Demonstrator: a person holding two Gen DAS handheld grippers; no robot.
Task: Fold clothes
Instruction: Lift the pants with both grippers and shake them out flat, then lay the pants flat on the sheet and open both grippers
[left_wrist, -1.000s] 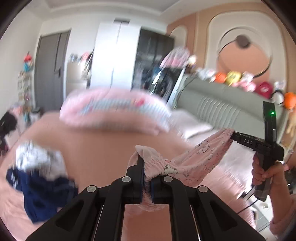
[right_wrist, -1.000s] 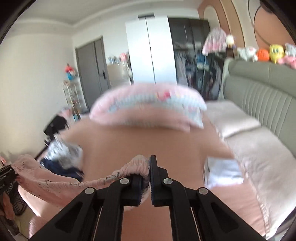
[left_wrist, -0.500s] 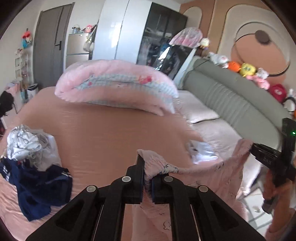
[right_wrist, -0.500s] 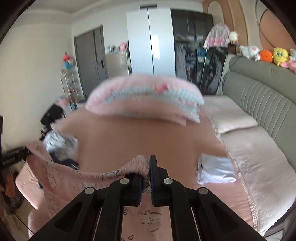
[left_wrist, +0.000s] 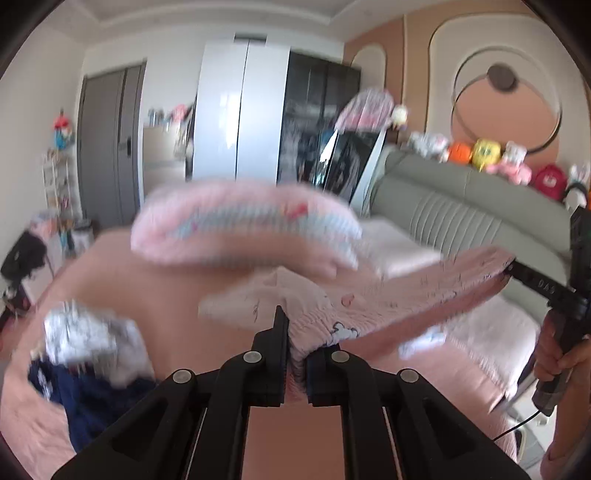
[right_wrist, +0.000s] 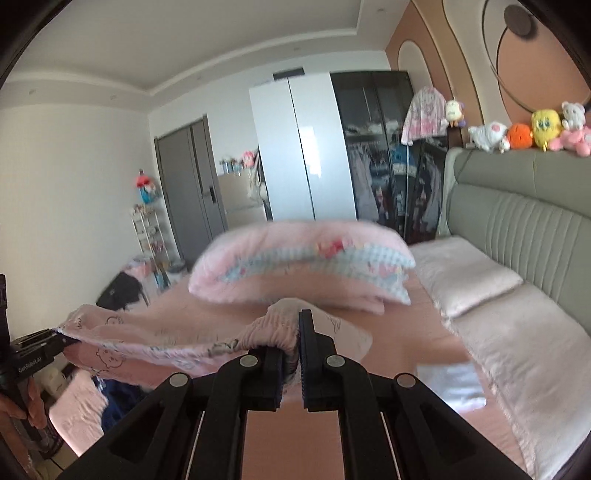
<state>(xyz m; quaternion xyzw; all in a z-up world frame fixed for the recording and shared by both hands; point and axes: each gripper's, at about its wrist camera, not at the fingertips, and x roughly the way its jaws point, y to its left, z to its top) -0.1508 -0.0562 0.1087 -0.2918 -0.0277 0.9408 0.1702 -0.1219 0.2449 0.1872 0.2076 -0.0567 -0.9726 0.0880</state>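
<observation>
- The left gripper (left_wrist: 297, 354) has its fingers closed on the gathered waistband of the pink garment (left_wrist: 399, 295), which is held in the air above the bed (left_wrist: 221, 295).
- The right gripper (right_wrist: 291, 350) has its fingers clamped on the other end of the same waistband; the cloth (right_wrist: 147, 343) hangs stretched between the two tools.
- Only the left view shows the right hand (left_wrist: 561, 358) on its handle at the far right, and a blurred pile (left_wrist: 92, 354) of white and navy clothes on the bed's left side.
- Only the right view shows the left tool from outside (right_wrist: 33, 350), at the frame's left edge, and a folded white item (right_wrist: 450, 384) lying on the bed to the right.
- Both views show the pink quilt (right_wrist: 303, 262) beyond the garment; the left view is motion-blurred, the right sharper.
</observation>
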